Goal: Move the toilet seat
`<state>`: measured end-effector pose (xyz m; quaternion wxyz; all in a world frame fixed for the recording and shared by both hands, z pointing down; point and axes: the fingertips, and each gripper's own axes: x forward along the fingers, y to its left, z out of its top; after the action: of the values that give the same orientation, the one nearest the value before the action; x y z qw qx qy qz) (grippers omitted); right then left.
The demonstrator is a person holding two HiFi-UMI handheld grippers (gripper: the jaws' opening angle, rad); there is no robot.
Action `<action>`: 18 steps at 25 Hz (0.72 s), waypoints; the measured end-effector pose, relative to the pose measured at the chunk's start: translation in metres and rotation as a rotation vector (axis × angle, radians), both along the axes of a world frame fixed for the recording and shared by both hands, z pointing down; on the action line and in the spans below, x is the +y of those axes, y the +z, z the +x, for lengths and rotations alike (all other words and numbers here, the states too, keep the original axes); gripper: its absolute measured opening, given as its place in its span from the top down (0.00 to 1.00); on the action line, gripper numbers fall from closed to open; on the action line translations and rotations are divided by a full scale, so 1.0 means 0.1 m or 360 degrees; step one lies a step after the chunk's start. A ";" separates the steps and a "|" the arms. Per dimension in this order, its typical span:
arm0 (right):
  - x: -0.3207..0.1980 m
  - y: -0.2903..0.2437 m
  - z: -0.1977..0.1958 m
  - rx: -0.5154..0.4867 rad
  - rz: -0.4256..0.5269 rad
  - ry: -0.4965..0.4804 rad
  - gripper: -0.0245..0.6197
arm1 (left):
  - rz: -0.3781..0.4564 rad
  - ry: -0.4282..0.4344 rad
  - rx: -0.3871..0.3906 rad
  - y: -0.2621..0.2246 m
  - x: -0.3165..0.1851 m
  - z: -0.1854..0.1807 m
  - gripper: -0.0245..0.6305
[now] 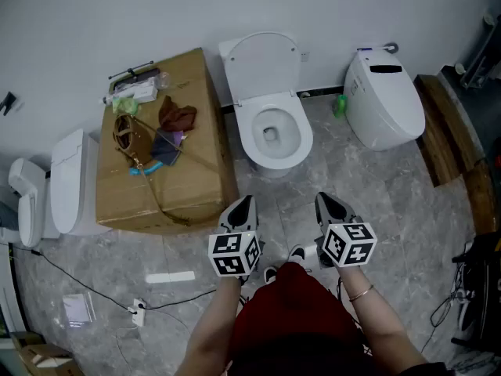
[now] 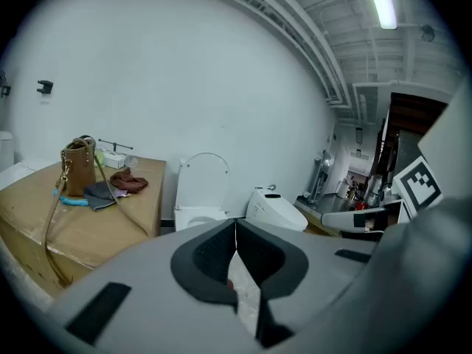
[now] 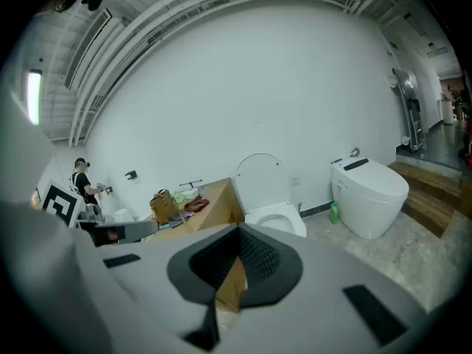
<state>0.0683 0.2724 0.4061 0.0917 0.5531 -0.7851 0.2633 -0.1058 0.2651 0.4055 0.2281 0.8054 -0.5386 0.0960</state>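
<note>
A white toilet stands against the far wall, its lid raised and the seat ring lying down on the bowl. Both grippers hover over the floor in front of it, apart from it. My left gripper is shut and empty, pointing at the bowl's near left. My right gripper is shut and empty, at the bowl's near right. In the left gripper view the shut jaws aim toward the toilet. The right gripper view shows its shut jaws below the toilet.
A large cardboard box with a handbag, cloths and small items stands left of the toilet. A smart toilet and green bottle are to the right, wooden planks beyond. Another white toilet and a floor cable lie left.
</note>
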 end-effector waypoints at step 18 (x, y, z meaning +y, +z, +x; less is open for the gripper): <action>-0.50 0.19 0.28 -0.0034 -0.0045 -0.0018 0.94 | -0.0084 -0.0033 -0.0069 0.22 -0.43 0.22 0.92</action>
<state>0.0962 0.2225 0.4247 0.0928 0.5443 -0.7854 0.2797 -0.0834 0.2221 0.4276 0.2385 0.7912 -0.5491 0.1251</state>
